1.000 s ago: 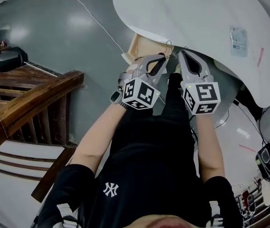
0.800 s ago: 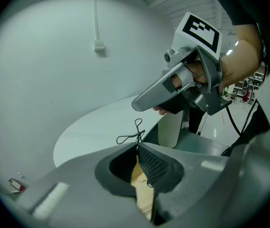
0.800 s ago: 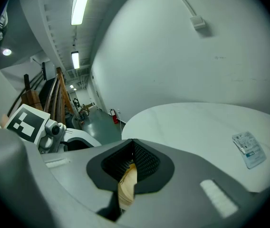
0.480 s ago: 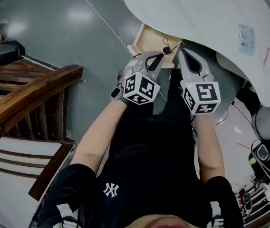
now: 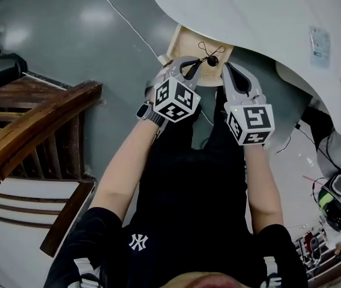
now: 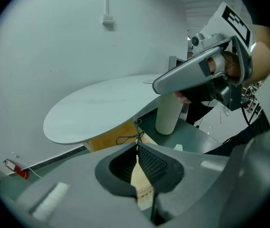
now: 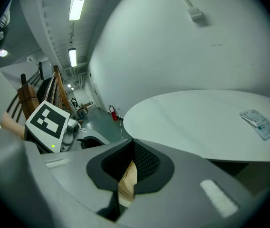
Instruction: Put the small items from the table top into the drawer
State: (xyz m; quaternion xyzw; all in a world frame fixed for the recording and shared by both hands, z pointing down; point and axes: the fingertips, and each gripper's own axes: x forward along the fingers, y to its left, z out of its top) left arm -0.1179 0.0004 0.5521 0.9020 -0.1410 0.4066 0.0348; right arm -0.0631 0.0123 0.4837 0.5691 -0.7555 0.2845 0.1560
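Drawer [image 5: 185,41] is sitting out under the table top [image 5: 248,11] near edge, with left gripper [image 5: 200,63] and right gripper [image 5: 226,68] hanging side by side just before it. Cord with a bead [image 5: 212,60] is dangling from the left gripper's tip over the drawer. Packet [image 5: 319,41] is lying on the table top well right, and railing [image 5: 32,131] is standing off left.

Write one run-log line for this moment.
left gripper: shut on black cord | right gripper: shut, empty | drawer: open | blister pack: on table
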